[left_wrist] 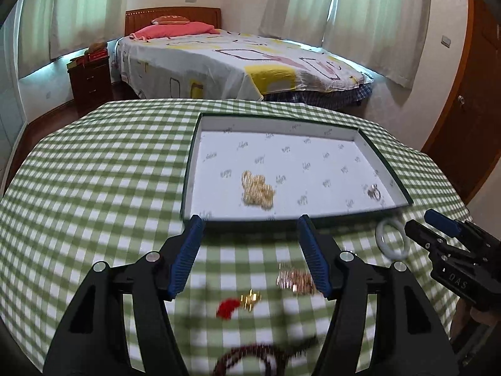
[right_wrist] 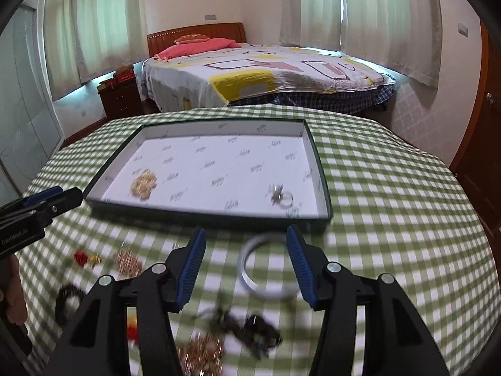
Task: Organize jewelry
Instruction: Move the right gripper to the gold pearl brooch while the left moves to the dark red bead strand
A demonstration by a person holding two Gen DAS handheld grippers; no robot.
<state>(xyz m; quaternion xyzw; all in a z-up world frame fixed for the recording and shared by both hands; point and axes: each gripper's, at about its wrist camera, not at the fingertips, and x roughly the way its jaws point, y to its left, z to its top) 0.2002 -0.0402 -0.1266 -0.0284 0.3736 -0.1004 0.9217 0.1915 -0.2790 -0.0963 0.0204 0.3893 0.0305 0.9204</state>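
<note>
Left wrist view shows the left gripper (left_wrist: 250,222) with its blue jaws wide apart and nothing between them. It hangs over the green checked tablecloth (left_wrist: 94,188), just short of the near wall of the shallow box (left_wrist: 383,153).

The box sits at 12 o'clock from both grippers. I think it is the home for the jewelry, because two pieces already lie on its white floor. A pile of pale gold beads (left_wrist: 258,189) lies at about 7 o'clock in the box. A small silver ring (left_wrist: 374,192) lies at about 5 o'clock, near the corner.

In the right wrist view, the right gripper (right_wrist: 245,235) is also spread apart and empty. A pale bangle (right_wrist: 266,269) lies flat on the cloth right under it, not touched by the pads. That may be the next thing to pick up.

More jewelry waits loose on the cloth: a red and gold charm (left_wrist: 238,304), a pinkish gold chain heap (left_wrist: 296,279), and a dark bead string (left_wrist: 250,360) at 6 o'clock. They look blurry, so small details are hard to tell.
</note>
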